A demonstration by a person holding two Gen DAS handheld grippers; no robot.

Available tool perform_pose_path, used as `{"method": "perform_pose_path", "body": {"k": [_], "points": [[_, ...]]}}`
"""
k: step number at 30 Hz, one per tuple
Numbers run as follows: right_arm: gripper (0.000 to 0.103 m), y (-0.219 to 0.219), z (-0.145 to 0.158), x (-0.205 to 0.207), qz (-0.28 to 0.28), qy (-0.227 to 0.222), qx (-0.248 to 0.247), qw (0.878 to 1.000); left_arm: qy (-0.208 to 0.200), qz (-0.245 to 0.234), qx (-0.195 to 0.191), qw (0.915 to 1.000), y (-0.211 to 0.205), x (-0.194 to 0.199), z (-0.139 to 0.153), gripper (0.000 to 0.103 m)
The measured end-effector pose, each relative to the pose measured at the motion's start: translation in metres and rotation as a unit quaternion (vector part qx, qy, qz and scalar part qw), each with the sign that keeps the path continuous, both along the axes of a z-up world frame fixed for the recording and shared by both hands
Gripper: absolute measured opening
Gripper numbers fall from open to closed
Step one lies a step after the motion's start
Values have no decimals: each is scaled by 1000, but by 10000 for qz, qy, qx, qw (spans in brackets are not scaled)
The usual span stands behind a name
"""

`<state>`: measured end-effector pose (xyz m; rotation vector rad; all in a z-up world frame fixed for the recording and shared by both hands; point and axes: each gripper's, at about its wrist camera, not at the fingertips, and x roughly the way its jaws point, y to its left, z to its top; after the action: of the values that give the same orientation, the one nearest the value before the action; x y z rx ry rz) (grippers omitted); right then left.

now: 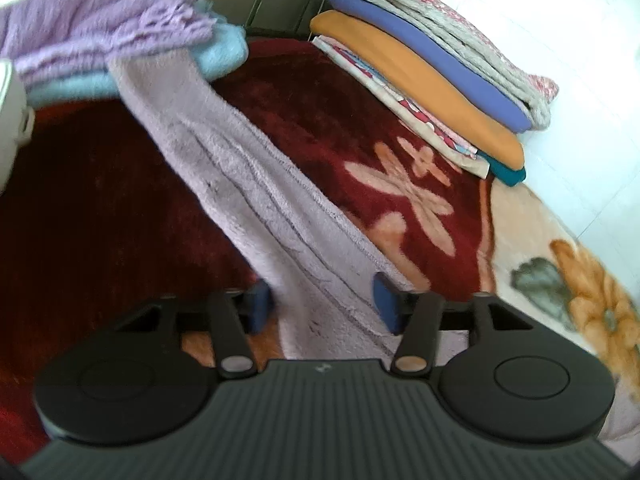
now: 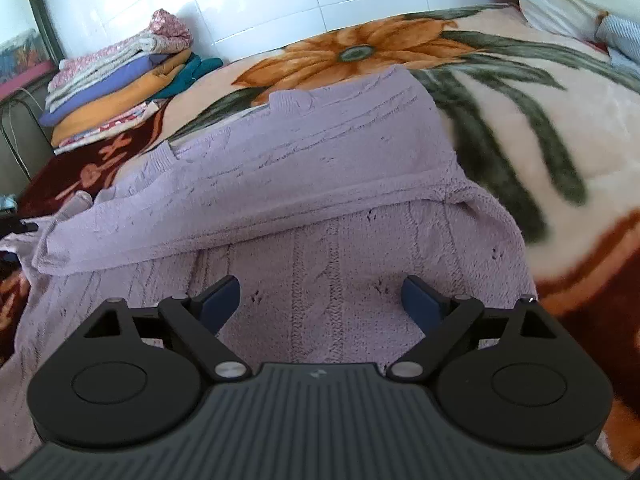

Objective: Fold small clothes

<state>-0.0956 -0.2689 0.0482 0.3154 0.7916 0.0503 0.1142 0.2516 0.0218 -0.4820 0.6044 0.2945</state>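
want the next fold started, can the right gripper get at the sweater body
Probably yes: the right gripper hangs open right over the sweater body, nothing between them.

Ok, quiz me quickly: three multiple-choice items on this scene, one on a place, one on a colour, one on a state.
1. The folded stack lies: A on the sweater; B at the blanket's far end by the tiled wall; C on the floor.
2. The sweater is: A lilac; B green; C black.
3. The right gripper is: A shut on the sweater; B open, empty; C out of view.
B, it sits beyond the sweater by the tiles; A, pale purple knit; B, fingers spread with nothing pinched.
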Motion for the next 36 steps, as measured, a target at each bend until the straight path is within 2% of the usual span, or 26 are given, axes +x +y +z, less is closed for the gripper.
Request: {"method": "perform_pose_path", "body": {"k": [1,2,6,13,16,21,27,31,36], "points": [[93,0,0,0,1,-4,6,10000,54,-18,180,9998,-2,1,1,28],[93,0,0,0,2,-7,7,10000,102,-41,309,9995,-2,1,1,10],[93,0,-1,0,-1,-22,38,10000,-115,5,240,9996,6,-12,7,9],[94,-5,-1,-2,-36,-77,229,9997,-751,329,854,9930,4,-48,51,9],[94,-6,-1,-2,-48,-98,285,9995,-950,397,837,9912,7,-57,67,9],[94,-9,-1,-3,-69,-131,362,9992,-1081,193,715,9914,3,-64,83,9],[94,-14,-1,-6,-124,-198,545,9982,-1309,-152,702,9888,-23,-69,99,9],[94,-17,-2,-7,-153,-235,671,9974,-1657,-459,700,9826,-50,-75,118,9],[94,-20,-3,-9,-198,-271,833,9960,-2021,-1104,740,9703,-99,-78,140,9]]}}
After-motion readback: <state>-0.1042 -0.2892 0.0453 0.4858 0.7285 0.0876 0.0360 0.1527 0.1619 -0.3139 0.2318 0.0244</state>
